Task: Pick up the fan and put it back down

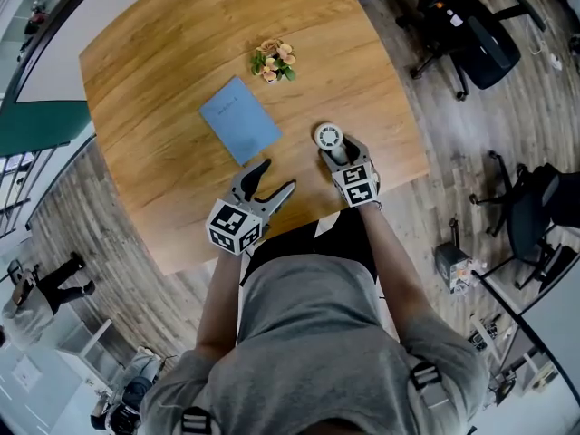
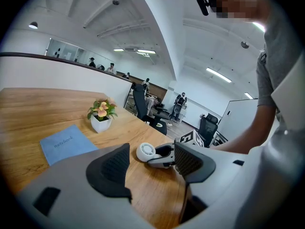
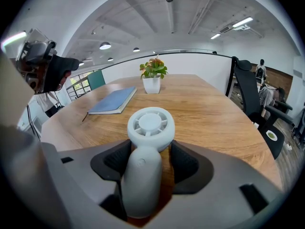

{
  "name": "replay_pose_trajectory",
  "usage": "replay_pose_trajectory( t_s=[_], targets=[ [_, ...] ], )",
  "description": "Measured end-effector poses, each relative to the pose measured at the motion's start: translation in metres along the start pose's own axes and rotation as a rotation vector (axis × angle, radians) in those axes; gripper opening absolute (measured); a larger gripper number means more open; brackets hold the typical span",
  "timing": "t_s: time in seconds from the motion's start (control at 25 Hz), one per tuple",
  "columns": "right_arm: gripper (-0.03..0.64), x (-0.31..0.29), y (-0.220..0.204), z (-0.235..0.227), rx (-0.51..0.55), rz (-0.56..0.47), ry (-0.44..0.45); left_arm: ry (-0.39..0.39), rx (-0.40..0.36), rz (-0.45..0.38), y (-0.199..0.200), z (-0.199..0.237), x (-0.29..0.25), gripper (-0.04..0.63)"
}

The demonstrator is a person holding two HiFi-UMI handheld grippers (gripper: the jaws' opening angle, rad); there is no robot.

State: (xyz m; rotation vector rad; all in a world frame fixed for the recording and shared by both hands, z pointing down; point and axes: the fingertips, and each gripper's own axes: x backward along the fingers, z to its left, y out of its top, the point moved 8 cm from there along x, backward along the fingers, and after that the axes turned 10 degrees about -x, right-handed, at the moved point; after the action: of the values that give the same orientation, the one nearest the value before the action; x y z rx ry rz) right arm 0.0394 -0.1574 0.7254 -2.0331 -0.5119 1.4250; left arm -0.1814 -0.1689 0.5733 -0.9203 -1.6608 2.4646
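Note:
A small white hand-held fan (image 1: 328, 137) lies on the wooden table (image 1: 163, 53) near its front edge, its round head pointing away from me. In the right gripper view the fan (image 3: 148, 128) has its handle between the two pads of my right gripper (image 3: 145, 159). The left pad is against the handle, and a thin strip of table shows between the handle and the right pad. In the head view my right gripper (image 1: 340, 155) covers the handle. My left gripper (image 1: 276, 178) stands open just left of it, holding nothing; its own view shows the fan (image 2: 145, 151) beyond its jaws.
A blue notebook (image 1: 240, 120) lies left of the fan, and a small potted plant (image 1: 273, 62) stands farther back. Black office chairs (image 1: 462, 25) stand on the floor to the right of the table. The table's front edge runs just below both grippers.

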Motion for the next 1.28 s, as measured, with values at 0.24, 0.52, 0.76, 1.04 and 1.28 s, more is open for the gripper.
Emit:
replay_pose_trajectory(
  t_s=[0.24, 0.52, 0.76, 1.04, 1.28],
  targets=[
    [0.262, -0.001, 0.0, -0.003, -0.001, 0.008, 0.008, 0.011, -0.02, 0.002, 0.009, -0.003, -0.003, 0.298],
    [0.255, 0.002, 0.001, -0.003, 0.011, 0.007, 0.004, 0.011, -0.039, 0.008, 0.01, -0.01, -0.003, 0.298],
    [0.253, 0.009, 0.003, -0.007, 0.023, -0.011, -0.004, 0.025, -0.043, 0.004, 0.011, -0.013, 0.003, 0.298],
    [0.25, 0.023, 0.016, -0.007, 0.017, -0.042, -0.009, 0.027, -0.059, -0.021, 0.023, -0.017, 0.006, 0.298],
    [0.249, 0.037, 0.024, -0.008, 0.028, -0.066, -0.02, 0.022, -0.079, -0.043, 0.034, -0.022, 0.007, 0.298]
  ],
)
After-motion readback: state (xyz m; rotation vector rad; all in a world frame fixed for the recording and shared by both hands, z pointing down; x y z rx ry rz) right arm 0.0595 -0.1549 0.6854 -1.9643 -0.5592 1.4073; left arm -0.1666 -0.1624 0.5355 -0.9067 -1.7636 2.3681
